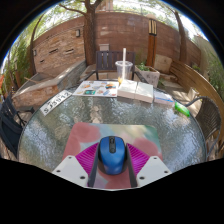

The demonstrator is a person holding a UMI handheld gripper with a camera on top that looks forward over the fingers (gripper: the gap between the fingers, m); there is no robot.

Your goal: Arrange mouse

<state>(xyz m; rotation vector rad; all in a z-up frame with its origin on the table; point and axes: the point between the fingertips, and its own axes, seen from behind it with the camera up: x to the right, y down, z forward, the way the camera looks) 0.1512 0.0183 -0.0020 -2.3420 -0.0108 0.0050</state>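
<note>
Currently claw (112, 168) clenched on small blue plastic computer mouse (111, 154), pink pads against both flanks. Mouse sat above pink rectangular mat (95, 135) on round glass desk (45, 135). Placement pending; release left.

Object: you have a blue, rounded plastic computer mouse (112, 156) with a darker strip running down the middle of its back.
Pose: it lies flat, right way up, its long axis pointing straight ahead along the fingers.
Place: you see it between the two pink-padded fingers of the gripper (112, 160), near their bases, its far end toward the multicoloured mouse mat (95, 135) on the round glass-topped table (45, 135).
Contact: the pads sit close at both sides of the mouse; you cannot tell for certain whether they press on it or leave a thin gap.
Support: its underside is hidden from you, so whether it rests on the mat is unclear.
</note>
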